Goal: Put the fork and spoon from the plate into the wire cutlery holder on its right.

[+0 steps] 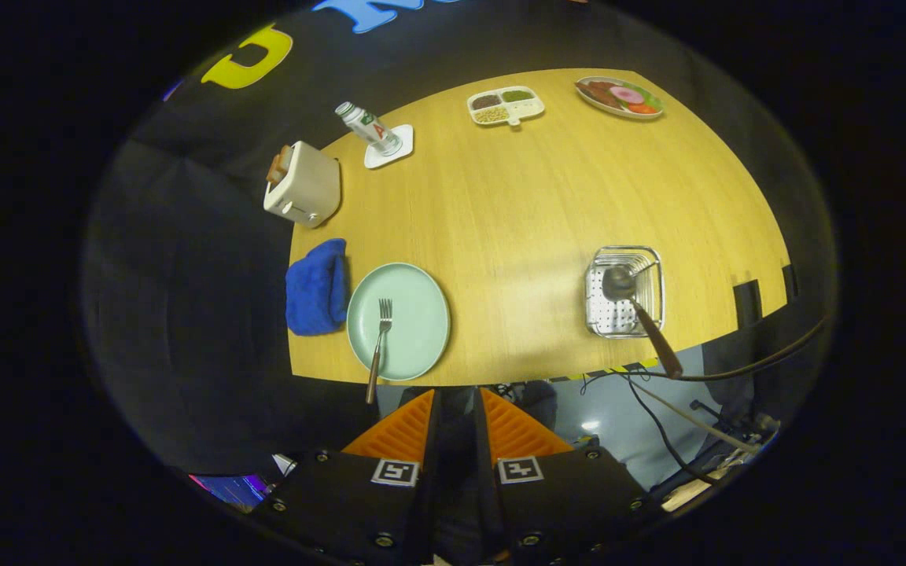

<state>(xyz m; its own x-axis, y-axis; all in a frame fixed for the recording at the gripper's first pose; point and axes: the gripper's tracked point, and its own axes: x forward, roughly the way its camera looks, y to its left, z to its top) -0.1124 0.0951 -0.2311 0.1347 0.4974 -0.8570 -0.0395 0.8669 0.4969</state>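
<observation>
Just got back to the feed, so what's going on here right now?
The hand-held gripper hangs back from the table's near edge, its fingers close together with nothing between them. The spoon already sits in the wire cutlery holder, its handle leaning out over the table edge. The fork lies on the green plate, handle past the rim toward the fingers. So one piece is done and the fork remains.

The gripper (457, 409) hangs high and pulled back to the near side, both fingers (402, 428) pointing forward, drawn close with just a narrow slot between them, and nothing held in that gap.
</observation>
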